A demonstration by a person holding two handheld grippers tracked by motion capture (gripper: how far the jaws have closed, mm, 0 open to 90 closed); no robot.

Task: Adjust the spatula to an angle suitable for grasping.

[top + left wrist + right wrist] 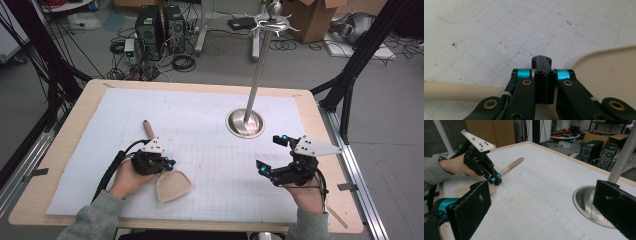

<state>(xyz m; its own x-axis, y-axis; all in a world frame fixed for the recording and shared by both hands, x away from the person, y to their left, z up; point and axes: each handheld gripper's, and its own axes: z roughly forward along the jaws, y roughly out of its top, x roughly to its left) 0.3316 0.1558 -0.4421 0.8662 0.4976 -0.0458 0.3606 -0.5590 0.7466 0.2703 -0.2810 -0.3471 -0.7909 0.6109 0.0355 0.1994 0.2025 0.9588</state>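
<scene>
One big white gridded mat covers the table, with a tall steel stand toward the far right. Wooden spatula lies near-left, long axis running from blade by the person out to the handle tip. Left gripper sits right over its neck, jaws pressed together, seemingly pinching it. Right gripper is well apart, spread wide, empty. No readable writing anywhere.

Evenly lit from overhead, bright without harshness. Soft, short shadows under the left gripper and the wooden spatula. Mild glare on the steel stand base and its pole. High view slightly soft and grainy. In the right gripper view, near jaws blurred, background sharper. In the left gripper view, crisp grid lines.
</scene>
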